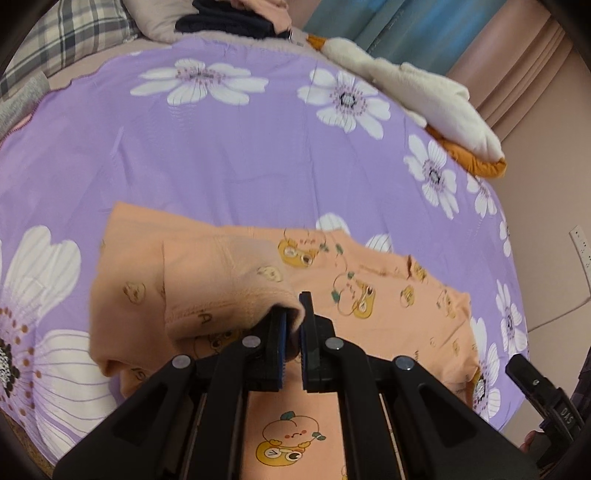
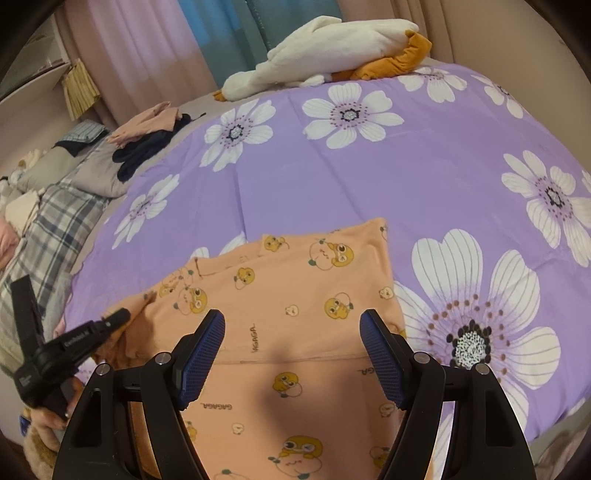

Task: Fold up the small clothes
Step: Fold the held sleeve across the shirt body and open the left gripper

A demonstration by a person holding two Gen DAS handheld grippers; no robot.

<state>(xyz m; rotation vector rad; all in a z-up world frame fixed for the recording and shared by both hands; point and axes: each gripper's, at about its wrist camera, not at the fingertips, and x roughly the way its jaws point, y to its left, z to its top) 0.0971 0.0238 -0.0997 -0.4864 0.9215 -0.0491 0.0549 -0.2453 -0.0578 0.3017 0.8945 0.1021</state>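
Now, left hand-held gripper (image 1: 293, 314): clamped on peach garment (image 1: 388, 295) edge
Right hand-held gripper (image 2: 291, 350): jaws apart, empty
Risk: thin pinch slips, fold skews

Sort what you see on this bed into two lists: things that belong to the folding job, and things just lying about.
Belongs to the job:
- orange printed garment
- left gripper, shut on a fold of it
- right gripper, open above it

Lying about:
- plush goose
- dark clothes pile
- plaid pillow
- purple flowered cover

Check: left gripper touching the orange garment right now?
Touching. The left wrist view shows the left gripper shut on a fold of the orange garment, cloth pinched between its blue pads.
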